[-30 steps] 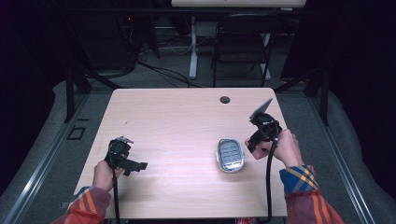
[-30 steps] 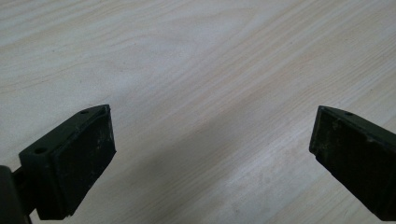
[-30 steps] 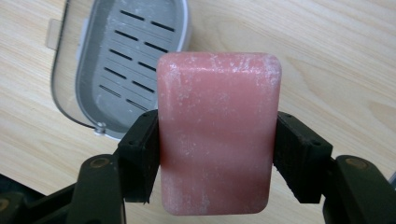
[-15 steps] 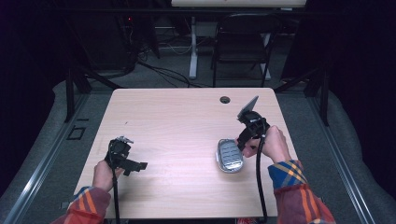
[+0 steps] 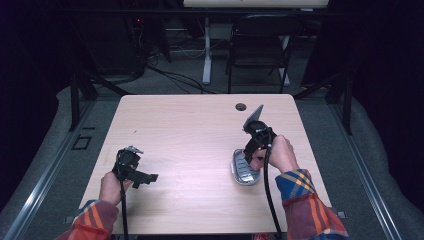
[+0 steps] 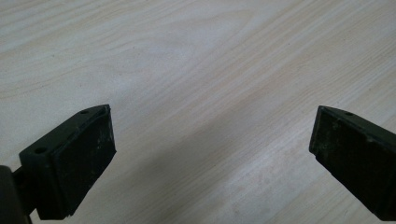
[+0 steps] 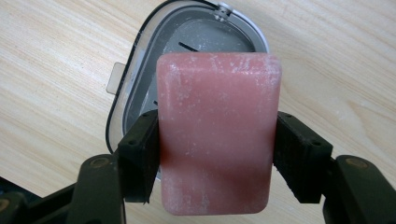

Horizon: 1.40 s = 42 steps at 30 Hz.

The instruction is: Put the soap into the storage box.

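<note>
So, pickup is done: the right gripper [image 7: 215, 154] has the pink soap bar [image 7: 217, 135] clamped between its fingers [image 7: 140, 156], one on each long edge, bar held w/ its broad face to the camera. Below it, in the right gripper view, sits the soap dish [image 7: 135, 70], grey w/ a clear rim and a slotted floor, nothing in it yet. In the high view the right gripper [image 5: 252, 152] hangs just over the near end of the soap dish [image 5: 242, 172] on the right half of the desk [image 5: 190, 130]; I can't tell if the bar touches the dish or is a bit above it, looks apart to me.

Left to do, I'd say: lower the bar into the dish, let go, pull the hand back. So approx. halfway or a bit past.

The left gripper [image 5: 132, 167] sits idle near the desk's front left, fingers [image 6: 74, 163] spread wide over bare wood, holding nothing.

Vs. a sec ago: the right gripper was farther right and back, off to the side of the dish; half a sec ago it was closer; now it's over the dish. Left hand and dish haven't budged.
</note>
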Motion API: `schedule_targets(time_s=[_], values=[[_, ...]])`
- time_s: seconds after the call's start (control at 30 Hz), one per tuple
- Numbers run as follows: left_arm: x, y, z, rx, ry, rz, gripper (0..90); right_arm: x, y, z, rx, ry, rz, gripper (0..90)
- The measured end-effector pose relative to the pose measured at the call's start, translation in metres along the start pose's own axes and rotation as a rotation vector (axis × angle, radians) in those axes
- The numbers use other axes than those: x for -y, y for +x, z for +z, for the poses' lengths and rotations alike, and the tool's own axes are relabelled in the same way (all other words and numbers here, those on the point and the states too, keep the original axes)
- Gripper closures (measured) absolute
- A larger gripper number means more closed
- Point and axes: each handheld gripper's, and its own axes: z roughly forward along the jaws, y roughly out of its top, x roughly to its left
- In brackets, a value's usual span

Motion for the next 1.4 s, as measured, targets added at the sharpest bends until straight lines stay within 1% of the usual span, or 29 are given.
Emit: schedule_targets(time_s=[0.07,0.1,0.17,0.2,0.23,0.3,0.37,0.4,0.43,0.47,0.53,0.57,0.7,0.77,0.8,0.83,0.9,0.93,1.0,1.03,1.07,1.1,1.13,1.17,1.2,1.23,1.27,1.3,1.4], values=[[0.000,0.000,0.000,0.002,0.001,0.000,0.3,-0.002,0.001,0.003,0.001,0.005,0.002,37.2],[0.000,0.000,0.000,0.001,-0.002,0.000,0.3,-0.003,0.002,0.006,-0.002,-0.013,0.022,37.2],[0.000,0.000,0.000,0.001,-0.003,0.000,0.3,-0.005,0.003,0.010,-0.005,-0.004,0.026,37.2],[0.000,0.000,0.000,0.002,-0.002,0.000,0.3,-0.005,0.003,0.010,-0.005,-0.004,0.026,37.2],[0.000,0.001,0.000,0.003,-0.002,-0.001,0.3,-0.007,0.004,0.011,-0.001,0.014,0.014,37.2],[0.000,0.001,0.001,0.006,0.000,-0.001,0.3,-0.008,0.005,0.012,0.000,0.020,0.014,37.2],[0.000,0.001,0.001,0.005,0.001,0.001,0.3,-0.009,0.009,0.016,-0.001,0.001,0.034,37.1],[0.000,0.001,0.001,0.005,0.000,0.005,0.3,-0.009,0.009,0.016,-0.001,0.001,0.034,37.1],[0.000,0.001,0.001,0.005,-0.001,0.007,0.3,-0.010,0.008,0.015,0.007,0.029,0.020,37.2],[0.000,0.001,0.001,0.006,-0.001,0.005,0.3,-0.011,0.010,0.018,0.010,0.023,0.042,37.2],[0.000,0.001,0.001,0.007,0.001,0.004,0.3,-0.011,0.010,0.019,0.009,0.019,0.048,37.1],[0.000,0.001,0.001,0.009,0.000,0.001,0.3,-0.012,0.010,0.021,0.006,0.021,0.060,37.1],[0.000,0.001,0.001,0.008,0.000,0.003,0.3,-0.013,0.011,0.022,0.010,0.023,0.064,37.1],[0.000,0.001,0.001,0.009,0.002,0.008,0.3,-0.014,0.010,0.020,0.009,0.046,0.054,37.1],[0.000,0.001,0.001,0.009,0.001,0.007,0.3,-0.014,0.009,0.021,0.004,0.040,0.058,37.0],[0.000,0.001,0.001,0.009,0.001,0.007,0.3,-0.012,0.010,0.023,-0.008,0.017,0.081,36.9],[0.000,0.001,0.001,0.010,0.001,0.004,0.3,-0.012,0.008,0.022,-0.018,0.019,0.082,37.3],[0.000,0.001,0.001,0.009,0.002,0.004,0.3,-0.010,0.007,0.018,-0.016,-0.002,0.087,39.2],[0.000,0.001,0.001,0.010,0.003,0.005,0.3,-0.010,0.008,0.018,-0.016,-0.010,0.092,39.2],[0.000,0.001,0.001,0.010,0.004,0.003,0.3,-0.009,0.008,0.017,-0.020,-0.011,0.089,39.3],[0.000,0.001,0.001,0.010,0.005,0.006,0.3,-0.009,0.007,0.015,-0.018,0.006,0.071,39.3],[0.000,0.001,0.001,0.010,0.005,0.007,0.3,-0.008,0.007,0.015,-0.019,-0.006,0.079,39.3],[0.000,0.001,0.001,0.011,0.005,0.007,0.3,-0.007,0.005,0.013,-0.021,-0.003,0.073,39.3],[0.000,0.001,0.001,0.011,0.005,0.005,0.3,-0.004,0.003,0.010,-0.027,-0.038,0.076,39.3],[0.000,0.001,0.001,0.011,0.004,0.006,0.3,-0.004,0.003,0.010,-0.027,-0.038,0.076,39.3],[0.000,0.001,0.001,0.012,0.003,0.005,0.3,-0.001,0.001,0.006,-0.026,-0.066,0.073,38.1],[0.000,0.001,0.001,0.012,0.003,0.005,0.3,0.000,-0.001,0.003,-0.026,-0.063,0.059,37.5],[0.000,0.001,0.001,0.014,0.005,0.006,0.3,0.002,-0.002,0.001,-0.030,-0.082,0.062,36.7],[0.000,0.001,0.002,0.015,0.005,0.008,0.3,0.006,-0.006,-0.003,-0.029,-0.098,0.049,35.5]])
